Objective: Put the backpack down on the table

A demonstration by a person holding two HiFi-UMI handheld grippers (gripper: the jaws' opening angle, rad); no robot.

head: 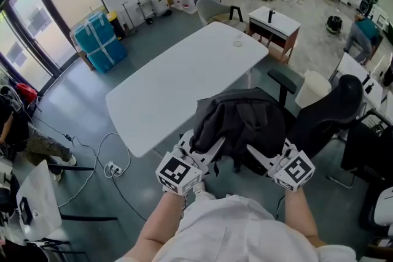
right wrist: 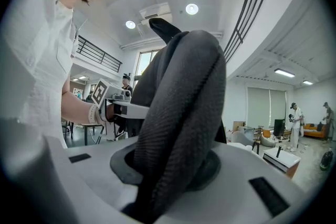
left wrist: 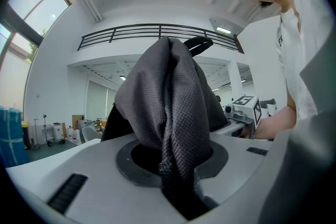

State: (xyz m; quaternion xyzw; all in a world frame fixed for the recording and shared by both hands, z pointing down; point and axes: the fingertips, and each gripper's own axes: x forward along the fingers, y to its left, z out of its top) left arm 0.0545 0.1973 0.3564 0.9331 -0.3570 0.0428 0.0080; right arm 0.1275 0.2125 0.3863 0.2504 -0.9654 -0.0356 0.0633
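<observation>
A dark grey backpack (head: 242,123) hangs in the air between my two grippers, at the near right edge of the white table (head: 178,86). My left gripper (head: 212,147) is shut on a fold of the bag's woven fabric (left wrist: 173,113), which fills the space between its jaws. On the other side, my right gripper (head: 255,153) is shut on a thick padded strap (right wrist: 178,113) of the bag. Both grippers point roughly level and face each other. The bag's underside is hidden from above.
A black office chair (head: 334,110) stands close on the right, behind the bag. On the floor left of the table lie cables and a power strip (head: 110,165). Blue wrapped boxes (head: 98,40) stand by the window. A small desk (head: 276,24) is beyond the table's far end.
</observation>
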